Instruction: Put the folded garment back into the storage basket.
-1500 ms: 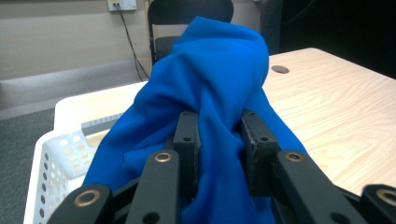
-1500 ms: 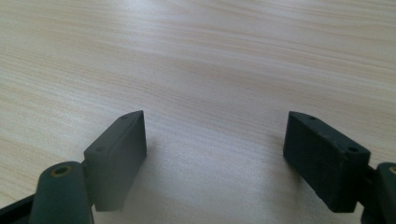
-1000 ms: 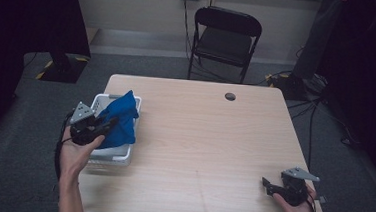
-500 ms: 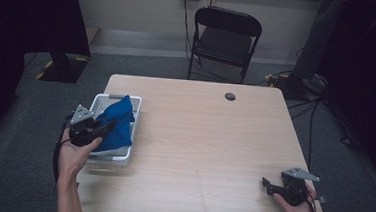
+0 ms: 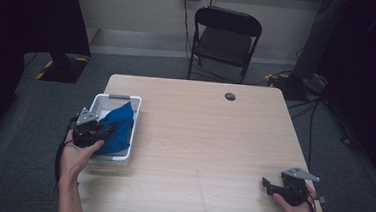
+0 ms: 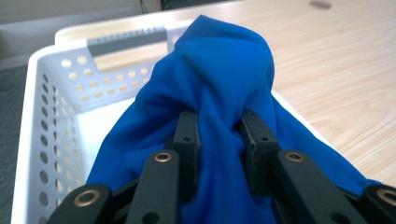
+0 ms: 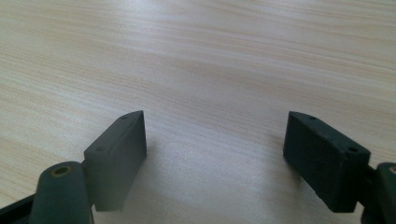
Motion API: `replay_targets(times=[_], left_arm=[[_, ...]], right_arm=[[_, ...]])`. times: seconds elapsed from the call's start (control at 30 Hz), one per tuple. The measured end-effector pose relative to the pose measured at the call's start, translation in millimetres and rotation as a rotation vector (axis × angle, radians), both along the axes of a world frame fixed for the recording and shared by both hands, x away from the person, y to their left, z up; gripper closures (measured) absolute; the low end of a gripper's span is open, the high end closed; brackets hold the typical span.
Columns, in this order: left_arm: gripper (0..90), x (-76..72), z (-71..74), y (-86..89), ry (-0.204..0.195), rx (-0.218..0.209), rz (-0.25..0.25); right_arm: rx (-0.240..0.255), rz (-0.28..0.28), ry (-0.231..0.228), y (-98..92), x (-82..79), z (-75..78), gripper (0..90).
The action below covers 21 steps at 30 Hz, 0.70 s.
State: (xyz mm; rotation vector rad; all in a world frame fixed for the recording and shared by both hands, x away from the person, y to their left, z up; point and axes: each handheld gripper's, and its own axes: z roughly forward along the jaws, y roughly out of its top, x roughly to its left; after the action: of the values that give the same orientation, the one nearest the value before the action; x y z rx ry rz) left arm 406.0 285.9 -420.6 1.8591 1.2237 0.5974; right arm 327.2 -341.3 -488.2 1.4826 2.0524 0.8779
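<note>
The left gripper [image 6: 217, 140] is clamped on the blue cloth [image 6: 219, 79] over the white basket [image 6: 42, 135] at the tabletop's left edge. The right gripper [image 7: 215, 154] rests apart and empty. Released now, the cloth's draped side could spill over the basket's rim.

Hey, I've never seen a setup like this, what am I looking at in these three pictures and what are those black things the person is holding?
A person sits at a wooden table with a hand-held gripper in each hand: a black clamp with two jaws. The high view looks down from above. The other two pictures come from cameras riding on each tool. The left hand-held gripper is pinched shut on a blue cloth over a white basket at the table's left edge. The right hand-held gripper rests open near the table's right front corner, nothing between its jaws. A small dark disc lies at the far side.
</note>
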Motion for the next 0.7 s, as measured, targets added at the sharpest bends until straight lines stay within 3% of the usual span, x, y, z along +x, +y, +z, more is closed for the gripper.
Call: replay_targets(times=[0.2, 0.53, 0.7], left_arm=[[71.2, 3.6, -8.1, -1.1, 0.038, 0.024, 0.0], [71.0, 8.1, -15.0, -5.2, 0.066, 0.035, -0.02], [70.8, 13.1, -16.1, -4.4, 0.113, 0.031, -0.02]], right_arm=[[0.0, 0.0, 0.0, 0.0, 0.0, 0.0, 20.5], [0.0, 0.0, 0.0, 0.0, 0.0, 0.0, 20.5], [0.0, 0.0, 0.0, 0.0, 0.0, 0.0, 20.5]])
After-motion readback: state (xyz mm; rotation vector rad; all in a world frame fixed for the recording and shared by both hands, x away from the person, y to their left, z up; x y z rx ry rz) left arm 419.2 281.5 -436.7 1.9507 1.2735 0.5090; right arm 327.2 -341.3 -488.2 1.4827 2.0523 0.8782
